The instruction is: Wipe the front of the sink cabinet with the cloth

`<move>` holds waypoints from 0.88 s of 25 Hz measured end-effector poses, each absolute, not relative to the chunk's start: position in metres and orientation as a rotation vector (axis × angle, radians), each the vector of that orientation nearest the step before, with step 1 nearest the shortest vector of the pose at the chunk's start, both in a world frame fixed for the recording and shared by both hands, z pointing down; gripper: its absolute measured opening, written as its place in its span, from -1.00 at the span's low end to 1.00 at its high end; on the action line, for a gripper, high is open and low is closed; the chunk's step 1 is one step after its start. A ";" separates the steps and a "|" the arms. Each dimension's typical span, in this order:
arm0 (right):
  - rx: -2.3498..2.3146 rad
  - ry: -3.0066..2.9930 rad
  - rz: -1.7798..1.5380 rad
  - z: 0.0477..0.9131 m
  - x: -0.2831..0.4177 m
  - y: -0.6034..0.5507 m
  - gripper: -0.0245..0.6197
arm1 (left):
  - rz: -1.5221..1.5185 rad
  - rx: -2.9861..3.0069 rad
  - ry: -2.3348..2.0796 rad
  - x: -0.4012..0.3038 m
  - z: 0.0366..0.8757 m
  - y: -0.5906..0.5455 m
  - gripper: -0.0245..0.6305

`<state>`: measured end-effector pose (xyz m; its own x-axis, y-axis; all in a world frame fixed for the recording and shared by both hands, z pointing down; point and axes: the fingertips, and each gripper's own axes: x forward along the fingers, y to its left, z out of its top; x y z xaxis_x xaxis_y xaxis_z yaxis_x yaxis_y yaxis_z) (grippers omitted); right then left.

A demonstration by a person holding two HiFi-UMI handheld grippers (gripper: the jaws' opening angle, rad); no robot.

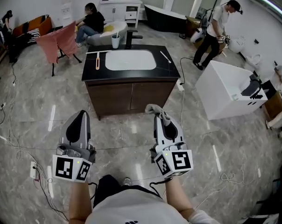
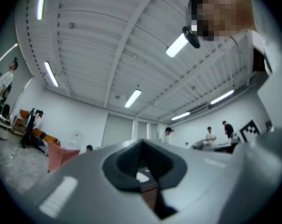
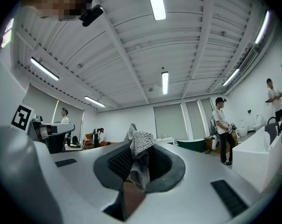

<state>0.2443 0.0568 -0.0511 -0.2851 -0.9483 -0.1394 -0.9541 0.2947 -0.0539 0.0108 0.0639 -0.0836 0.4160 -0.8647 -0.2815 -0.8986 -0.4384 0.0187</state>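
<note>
Pinched in the right claw (image 3: 140, 149): the cloth (image 3: 142, 138), a grey knit rag. The pads press on its middle, with a tuft standing above the tips and a fold hanging below. Judgement: it is gripped mid-length so a loose end can lie flat on a panel. This claw points forward and tilts upward.

Left claw (image 2: 142, 143): tips pressed together, nothing between them. A small gap lower down between the pads shows the cabinet beyond. It is held level with the right claw, well apart from it. Judgement: idle, kept out of the wiping path.

Both claws are well short of the sink cabinet (image 1: 131, 96), with bare floor between. The cloth is not touching the front. Judgement: wiping has not begun; the approach comes first.

Cabinet: two dark brown doors face the person under a black worktop (image 1: 92, 69), with a white basin (image 1: 130, 59) sunk in its middle. A black tap (image 1: 130, 37) stands at the back edge, and a cup (image 1: 115, 41) just left of it. A slim orange item (image 1: 97, 60) lies near the left edge and a slim white item (image 1: 165, 56) near the right edge; I cannot identify either.

Floor (image 1: 131, 139): glossy grey marble-look tile, with cables (image 1: 223, 177) trailing at both sides.

Room: a white ribbed ceiling (image 3: 187, 55) with strip lights.
- A white box unit (image 1: 225, 90) stands right of the cabinet.
- Red fabric on a rack (image 1: 57, 41) is at back left, and a dark bathtub (image 1: 164, 17) at the back.
- A seated person (image 1: 90, 21) is behind the cabinet, and a standing person (image 1: 215, 31) leans forward at back right.
</note>
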 end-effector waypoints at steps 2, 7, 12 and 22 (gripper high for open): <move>-1.774 2.408 0.047 -0.050 0.246 0.048 -0.78 | 0.385 -2.524 1.588 0.013 -0.084 0.057 -0.91; -1.778 2.411 0.012 -0.040 0.245 0.025 -0.78 | 0.359 -2.537 1.570 0.017 -0.080 0.035 -0.91; -1.796 2.405 0.011 -0.039 0.237 -0.005 -0.78 | 0.360 -2.557 1.559 0.009 -0.077 0.002 -0.91; -1.851 2.375 0.028 -0.043 0.197 -0.081 -0.78 | 0.364 -2.582 1.535 -0.037 -0.077 -0.080 -0.91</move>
